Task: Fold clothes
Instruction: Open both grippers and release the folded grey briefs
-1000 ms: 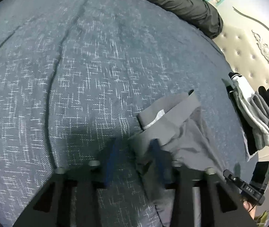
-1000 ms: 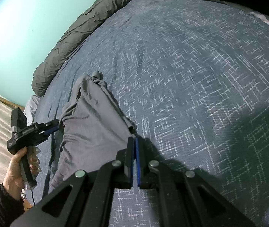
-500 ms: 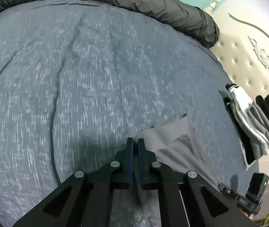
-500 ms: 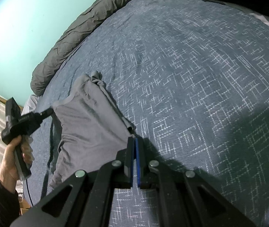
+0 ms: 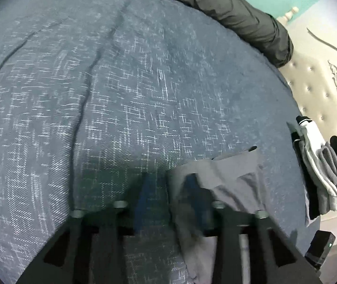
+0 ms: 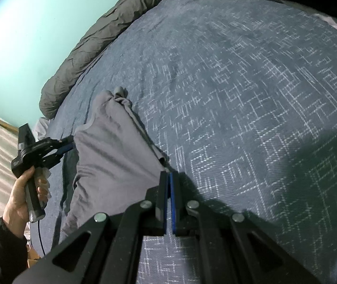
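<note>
A grey garment [image 5: 237, 177] lies crumpled on the blue patterned bedspread [image 5: 121, 94]. My left gripper [image 5: 168, 189] is opening. The garment's edge lies loose between its blue pads, draped over the right fingertip, and the pads do not press on it. In the right wrist view the garment [image 6: 111, 156] stretches from the left gripper [image 6: 70, 144], held by a person's hand [image 6: 19, 194], to my right gripper [image 6: 168, 177]. The right gripper is shut, pinching the garment's near corner against the bed.
A rolled dark grey duvet [image 5: 239, 16] runs along the bed's far edge. A stack of folded clothes [image 5: 322, 177] sits by the cream tufted headboard [image 5: 322, 99]. The right gripper's black body [image 5: 320, 248] shows at the left view's lower right.
The left gripper was open at the garment's edge, shut on it, drew it leftward, and now its jaws are apart again. The right gripper stayed shut and still.
</note>
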The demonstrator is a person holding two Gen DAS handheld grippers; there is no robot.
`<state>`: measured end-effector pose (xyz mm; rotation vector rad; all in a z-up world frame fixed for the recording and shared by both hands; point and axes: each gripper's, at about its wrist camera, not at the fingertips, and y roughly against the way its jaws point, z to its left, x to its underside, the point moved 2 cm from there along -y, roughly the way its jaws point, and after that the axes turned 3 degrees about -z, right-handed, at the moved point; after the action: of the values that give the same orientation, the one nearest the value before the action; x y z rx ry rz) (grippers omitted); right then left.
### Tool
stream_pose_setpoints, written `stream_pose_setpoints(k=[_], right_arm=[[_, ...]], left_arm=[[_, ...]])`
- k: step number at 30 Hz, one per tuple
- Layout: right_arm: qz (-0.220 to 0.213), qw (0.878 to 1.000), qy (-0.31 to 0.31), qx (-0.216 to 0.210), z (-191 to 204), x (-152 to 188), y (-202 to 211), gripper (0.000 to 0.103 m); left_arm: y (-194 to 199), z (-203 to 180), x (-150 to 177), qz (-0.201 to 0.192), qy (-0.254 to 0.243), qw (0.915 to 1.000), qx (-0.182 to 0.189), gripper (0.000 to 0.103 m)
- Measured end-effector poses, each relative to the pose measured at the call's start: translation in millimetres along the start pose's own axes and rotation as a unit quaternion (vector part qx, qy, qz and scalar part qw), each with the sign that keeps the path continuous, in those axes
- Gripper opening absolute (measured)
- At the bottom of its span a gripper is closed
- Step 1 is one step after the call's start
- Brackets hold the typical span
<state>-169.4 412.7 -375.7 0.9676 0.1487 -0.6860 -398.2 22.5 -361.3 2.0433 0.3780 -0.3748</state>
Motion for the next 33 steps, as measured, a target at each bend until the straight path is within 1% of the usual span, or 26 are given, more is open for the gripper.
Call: stream_pose_setpoints(k=[2,5,7,9,13,15,16,17,20,21,24,26,27,30,33], right_arm=[[0.005,1.000,-0.005,0.000,-0.4,-1.5,-1.6,0.002],[0.005,1.000,-0.009,-0.001,-0.1,-4.9,0.8,0.005],[-0.009,1.000,-0.010,0.005,1.3,-10.0,8.4,0.013],[-0.027,1.000,-0.010,0.002,4.0,-16.7,18.5,0.024],[-0.051,0.999,0.014,0.000,17.5,-24.7,33.0,0.029],[-0.053,0.998,0.028,-0.020,26.9,-26.1,34.3,0.029],[-0.050,0.998,0.040,-0.023,32.5,-26.2,32.2,0.029],[-0.046,0.997,0.053,-0.020,38.5,-25.8,28.7,0.030],[-0.028,0.996,0.086,-0.016,58.2,-36.9,12.7,0.037],[-0.022,0.996,0.084,-0.022,62.7,-45.5,6.1,0.038],[-0.007,0.997,0.072,-0.040,76.9,-73.0,-16.9,0.038],[0.003,0.995,0.090,-0.041,94.0,-92.0,-34.9,0.038],[0.008,0.993,0.108,-0.040,105.0,-99.5,-44.2,0.038],[0.029,0.988,0.146,-0.044,133.1,-115.1,-70.7,0.038],[0.044,0.984,0.170,-0.020,146.9,-123.1,-98.8,0.038]], left_arm=[[5.3,1.7,3.6,-0.002,-0.003,1.0000,0.001,0.042],[9.3,2.2,9.9,0.002,-0.011,0.9999,0.004,0.043],[13.0,3.6,15.0,0.001,-0.014,0.9998,0.011,0.043],[17.1,5.5,18.4,-0.002,-0.013,0.9998,0.017,0.043],[21.9,7.1,23.1,-0.007,-0.019,0.9998,0.008,0.045],[24.6,8.7,25.7,-0.009,-0.023,0.9997,0.002,0.045],[25.9,10.6,26.5,-0.009,-0.021,0.9997,0.004,0.045],[27.3,12.6,27.4,-0.008,-0.019,0.9998,0.006,0.045],[31.1,17.1,29.1,-0.010,-0.019,0.9997,0.010,0.045],[32.1,18.2,29.6,-0.010,-0.022,0.9996,0.010,0.045],[30.4,20.9,32.9,-0.003,-0.026,0.9997,0.001,0.047],[29.0,23.7,35.2,0.000,-0.020,0.9998,0.008,0.047],[28.6,24.9,36.2,0.002,-0.017,0.9998,0.012,0.047],[30.4,26.3,36.7,0.001,-0.013,0.9998,0.016,0.047],[35.9,29.6,35.2,-0.003,-0.006,0.9998,0.019,0.048]])
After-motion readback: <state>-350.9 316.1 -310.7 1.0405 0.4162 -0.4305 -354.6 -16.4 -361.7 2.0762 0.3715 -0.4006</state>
